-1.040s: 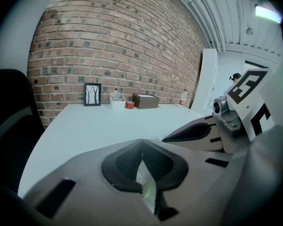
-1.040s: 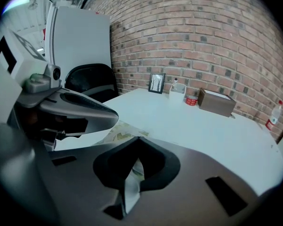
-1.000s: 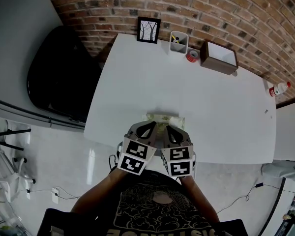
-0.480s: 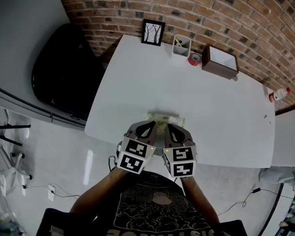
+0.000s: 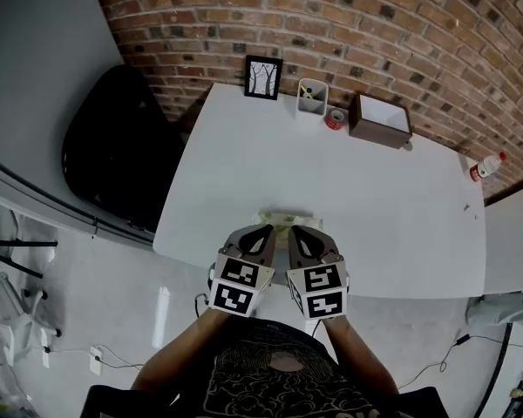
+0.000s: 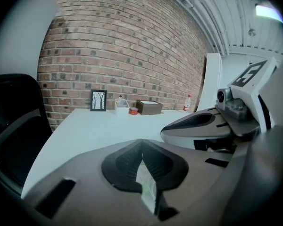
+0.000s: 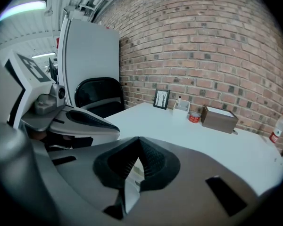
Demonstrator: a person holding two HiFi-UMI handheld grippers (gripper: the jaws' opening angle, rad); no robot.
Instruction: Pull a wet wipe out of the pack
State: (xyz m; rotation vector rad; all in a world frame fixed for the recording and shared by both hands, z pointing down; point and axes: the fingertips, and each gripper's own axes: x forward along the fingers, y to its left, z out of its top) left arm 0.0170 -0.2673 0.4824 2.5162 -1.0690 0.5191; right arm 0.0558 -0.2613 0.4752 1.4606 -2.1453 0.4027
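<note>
Change since before: almost nothing has moved; both grippers stay close together at the pack, and only the head view has shifted a little.
Brick wall [image 5: 375, 24]: it runs behind the far edge of the table.
Table [image 5: 331, 172]: white, and it carries all the things.
Black chair [image 5: 113, 146]: it stands beside the table's left end.
Left gripper [image 5: 263, 236]: at the near table edge, just beside the right one; its jaws are clenched on a thin pale sheet [image 6: 147, 185]. I cannot tell if this is a wipe or the pack's film.
Right gripper [image 5: 298, 236]: its jaws are also clenched on a thin pale sheet [image 7: 131, 185].
Pack [image 5: 289, 219]: pale green, lying near the front edge of the table, partly under the two grippers.
Brown box [image 5: 380, 120]: at the far edge, open at the top.
Picture frame [image 5: 263, 77]: upright at the far edge.
White holder [image 5: 311, 98]: between the frame and the box.
Red roll [image 5: 335, 118]: just beside the holder.
</note>
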